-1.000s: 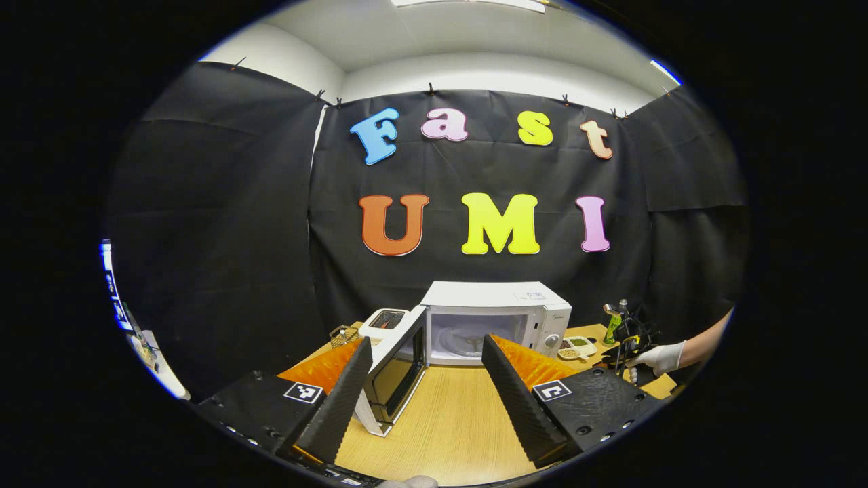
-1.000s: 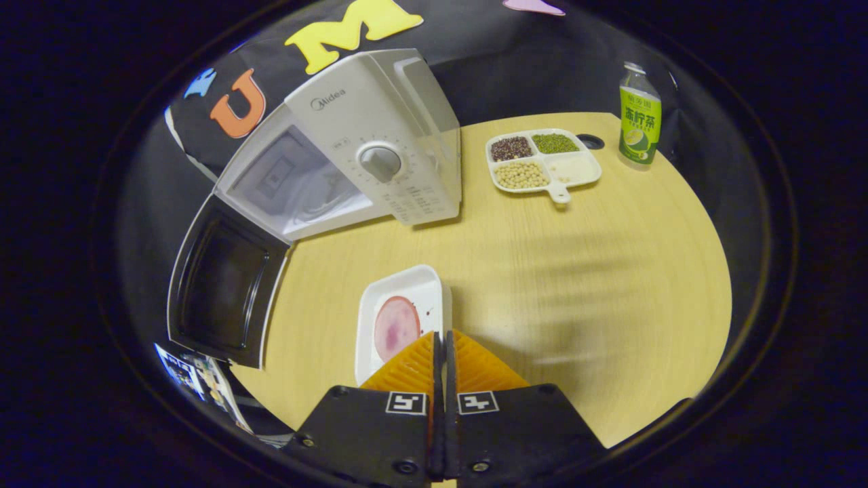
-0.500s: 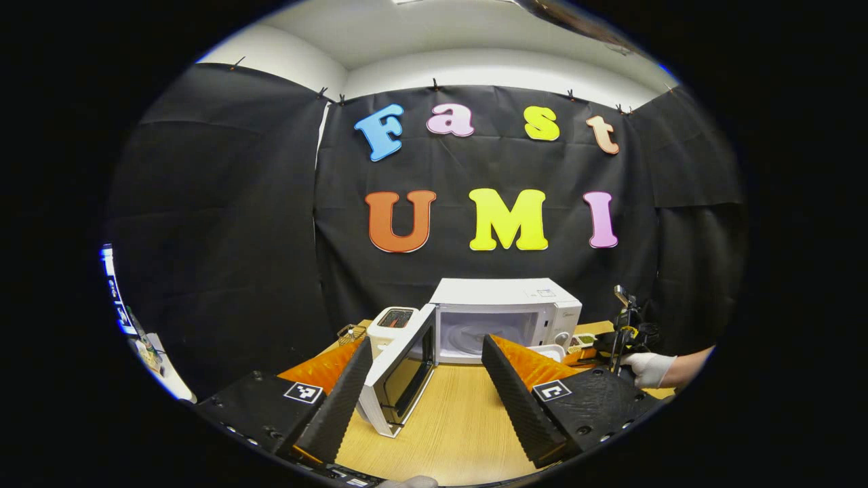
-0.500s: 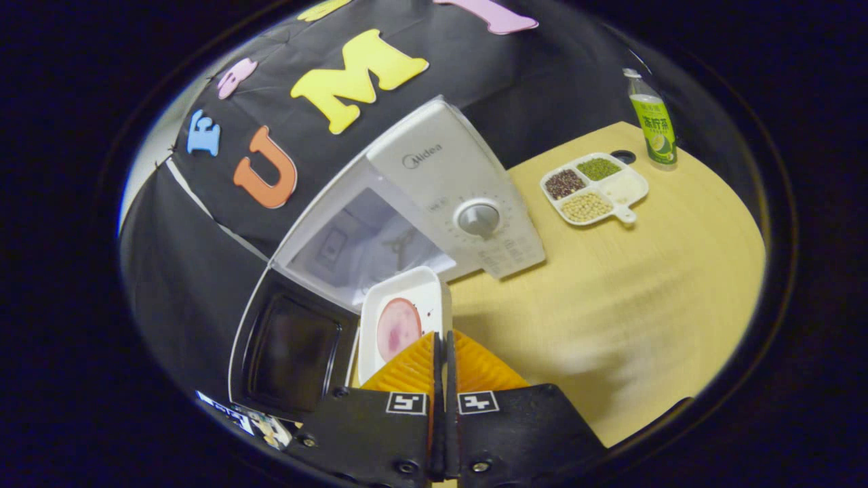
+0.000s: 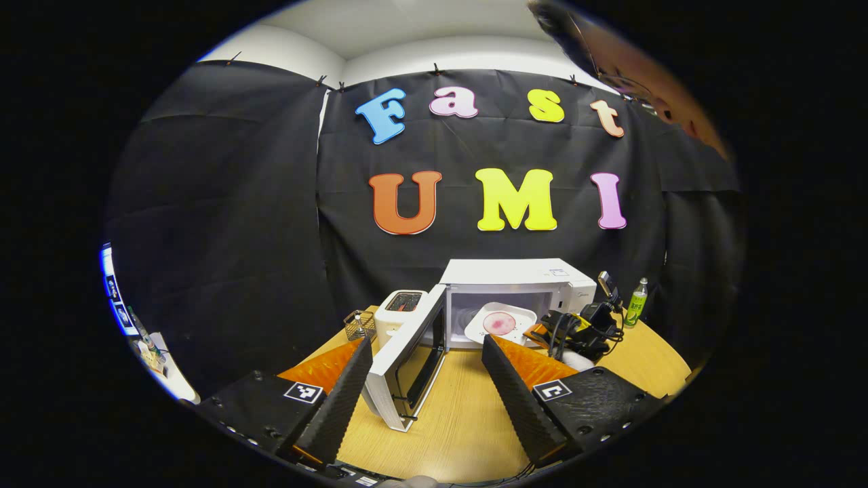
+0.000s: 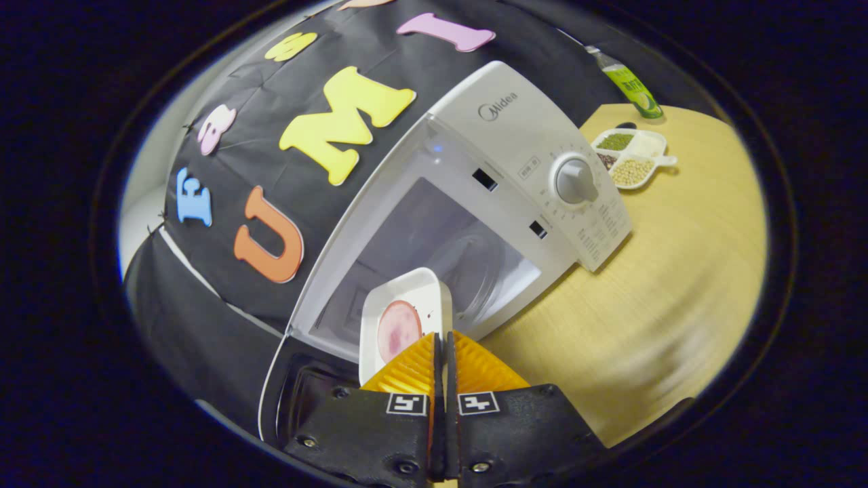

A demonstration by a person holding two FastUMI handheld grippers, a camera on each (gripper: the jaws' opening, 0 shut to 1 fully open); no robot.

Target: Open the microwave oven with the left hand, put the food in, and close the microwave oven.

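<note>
- White and shallow, the food tray [image 6: 407, 318] is sitting right at the tips of your right tool [image 6: 441, 352], with a round pink slice of food [image 6: 398, 330] lying on it.
- Your right tool's fingers are pressing together on the tray's near edge, with only a thin slit showing between them, so it is gripping the tray.
- In the right gripper view, the tray is hanging in front of the microwave oven [image 6: 515, 135], at the mouth of its cavity [image 6: 434, 251], above the lower lip of the opening.
- In the left gripper view, the same tray [image 5: 500, 321] is showing at the cavity's opening, with your right tool [image 5: 549, 332] just behind it on the side of the control panel.
- The microwave's door [image 5: 407, 359] is standing swung wide open, toward your left side.
- Your left tool [image 5: 420, 379] is holding nothing; its fingers are spread wide apart above the wooden desk [image 5: 461, 420], well back from the microwave, and the open door is showing between them.
- A white toaster [image 5: 401, 312] is standing on the desk just beside the door, with a small wire basket [image 5: 360, 325] next to it.
- Beyond the microwave's dial [image 6: 575, 180], a divided dish of beans [image 6: 630, 159] is lying on the desk, and a green bottle [image 6: 627, 85] is standing near it.
</note>
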